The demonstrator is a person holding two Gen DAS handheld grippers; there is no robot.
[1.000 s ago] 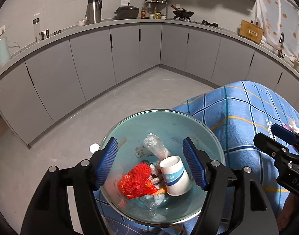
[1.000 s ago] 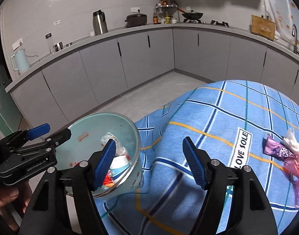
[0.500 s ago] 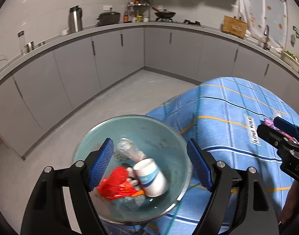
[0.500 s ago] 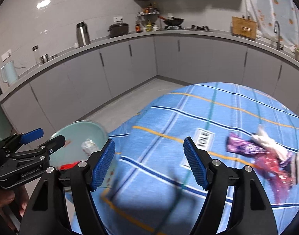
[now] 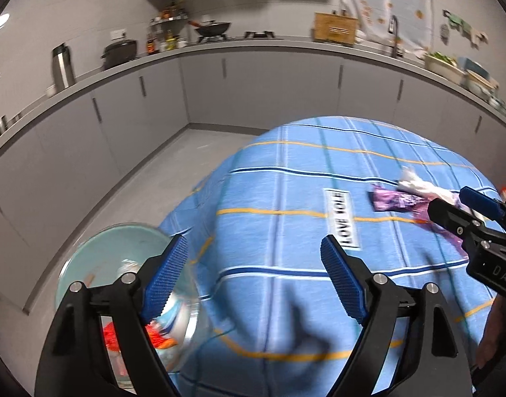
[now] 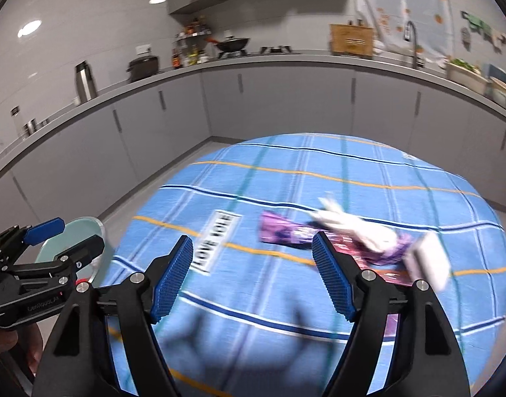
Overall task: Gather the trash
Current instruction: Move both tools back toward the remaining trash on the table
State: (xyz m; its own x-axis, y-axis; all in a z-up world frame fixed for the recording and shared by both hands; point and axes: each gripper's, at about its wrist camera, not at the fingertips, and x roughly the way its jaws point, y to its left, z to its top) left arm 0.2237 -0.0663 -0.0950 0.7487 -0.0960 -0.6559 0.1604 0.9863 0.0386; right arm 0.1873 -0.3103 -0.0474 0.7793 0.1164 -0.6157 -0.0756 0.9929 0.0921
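Above the blue tablecloth point(image 5: 286, 198), left gripper point(image 5: 253, 281) fingers are opening, right gripper point(image 6: 251, 278) fingers released.

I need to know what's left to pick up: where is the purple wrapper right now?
The purple wrapper lies on the blue checked tablecloth, right of the LOVE SOLE label, with crumpled white paper on its right end.

Bowl point(image 5: 87, 258) left of table point(image 5: 286, 297); wrappers point(image 6: 286, 235) on table, right.
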